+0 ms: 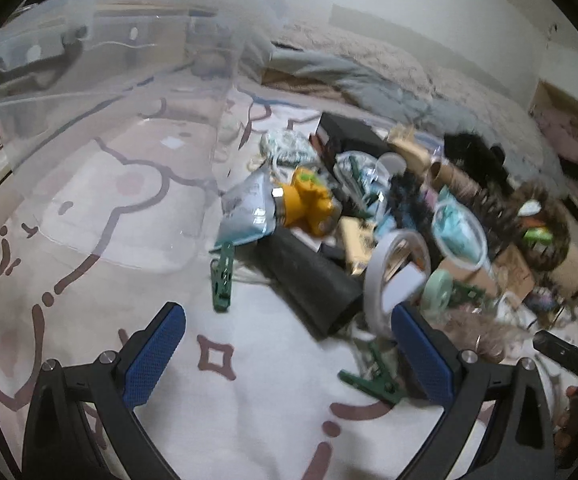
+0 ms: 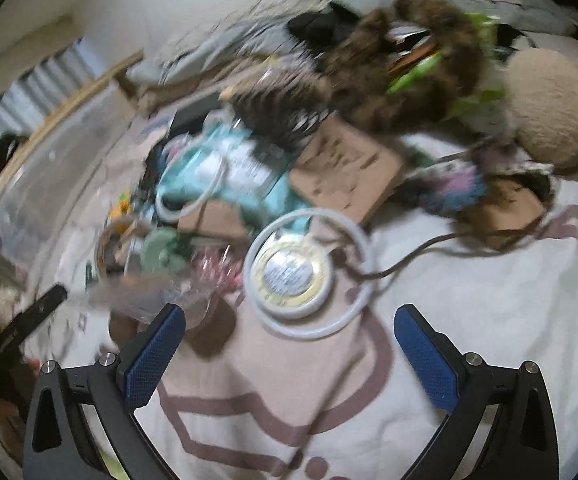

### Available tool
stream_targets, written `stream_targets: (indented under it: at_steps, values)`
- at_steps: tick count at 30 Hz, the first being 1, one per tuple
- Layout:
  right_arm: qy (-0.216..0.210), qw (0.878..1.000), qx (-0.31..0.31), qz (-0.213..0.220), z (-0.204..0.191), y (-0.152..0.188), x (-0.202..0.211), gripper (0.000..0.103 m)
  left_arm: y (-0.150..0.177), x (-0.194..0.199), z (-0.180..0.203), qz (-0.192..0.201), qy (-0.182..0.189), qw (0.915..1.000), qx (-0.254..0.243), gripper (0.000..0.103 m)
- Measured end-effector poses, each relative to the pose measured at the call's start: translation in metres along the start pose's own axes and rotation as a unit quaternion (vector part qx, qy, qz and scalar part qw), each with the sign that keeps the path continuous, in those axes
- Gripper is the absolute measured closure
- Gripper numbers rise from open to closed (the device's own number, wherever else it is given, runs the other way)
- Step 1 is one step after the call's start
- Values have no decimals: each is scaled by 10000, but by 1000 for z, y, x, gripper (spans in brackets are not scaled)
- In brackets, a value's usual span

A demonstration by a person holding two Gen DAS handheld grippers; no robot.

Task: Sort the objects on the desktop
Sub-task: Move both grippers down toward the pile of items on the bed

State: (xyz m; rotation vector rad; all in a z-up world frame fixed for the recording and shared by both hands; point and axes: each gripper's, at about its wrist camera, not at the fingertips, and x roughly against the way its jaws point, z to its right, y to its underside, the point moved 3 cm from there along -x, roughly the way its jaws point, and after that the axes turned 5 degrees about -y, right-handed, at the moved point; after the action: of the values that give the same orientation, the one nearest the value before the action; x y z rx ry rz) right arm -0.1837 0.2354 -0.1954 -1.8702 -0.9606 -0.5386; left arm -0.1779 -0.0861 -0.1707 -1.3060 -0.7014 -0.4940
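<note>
A heap of small objects lies on a white patterned cloth. In the left wrist view I see a yellow toy (image 1: 307, 202), a black case (image 1: 313, 280), a roll of white tape (image 1: 393, 276), a green clip (image 1: 221, 280) and a second green clip (image 1: 373, 376). My left gripper (image 1: 289, 340) is open and empty, hovering over bare cloth just short of the heap. In the right wrist view, blurred, a round white container with a yellow label (image 2: 291, 276) lies inside a white ring (image 2: 357, 292). My right gripper (image 2: 289, 340) is open and empty, just short of it.
A clear plastic bin (image 1: 109, 120) stands at the left of the heap. Cardboard pieces (image 2: 345, 168), a brown furry item (image 2: 409, 64), a beige plush (image 2: 549, 96) and a teal packet (image 2: 217, 176) crowd the far side. A thin dark cord (image 2: 429, 248) trails across the cloth.
</note>
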Motion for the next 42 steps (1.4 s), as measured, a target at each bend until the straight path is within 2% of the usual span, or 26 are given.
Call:
stream_targets:
  at_steps: [2, 6, 10, 12, 15, 19, 23, 27, 29, 32, 35, 39, 42]
  values:
    - [80, 9998, -67, 170, 3, -5, 2, 0, -2, 3, 6, 84, 201, 9998, 28, 0]
    - [151, 9983, 105, 556, -1, -12, 9, 0, -1, 8, 27, 177, 489, 9984, -219, 0]
    - [152, 9958, 384, 811, -14, -22, 6, 0, 2, 7, 50, 204, 591, 9965, -557, 0]
    - [117, 9957, 496, 771, -21, -29, -1, 0, 6, 2, 61, 117, 543, 9954, -778, 0]
    - [111, 9968, 596, 521, -32, -35, -15, 0, 21, -9, 76, -182, 227, 9914, -1276, 0]
    - [137, 9963, 814, 224, -46, -35, -35, 0, 42, -18, 86, -538, 316, 9849, -1614, 0]
    - [260, 9944, 1024, 37, -55, -32, -52, 0, 51, -19, 88, -670, 366, 9816, -1749, 0]
    - [457, 9918, 1160, -272, -53, -23, -68, 0, 51, -18, 80, -733, 445, 9840, -1561, 0]
    - [432, 9915, 1178, -335, -50, -18, -67, 0, 47, -18, 73, -768, 494, 9864, -1366, 0]
    - [637, 9879, 1351, -410, -46, -10, -65, 0, 47, -24, 63, -967, 493, 9874, -1150, 0]
    - [569, 9897, 1241, -428, -42, -5, -61, 0, 47, -26, 52, -1073, 494, 9889, -899, 0]
    - [364, 9935, 949, -516, -33, -1, -54, 0, 38, -19, 36, -950, 501, 9927, -551, 0]
    - [296, 9929, 1017, -551, -34, 6, -47, 0, 33, -17, 25, -893, 499, 9942, -317, 0]
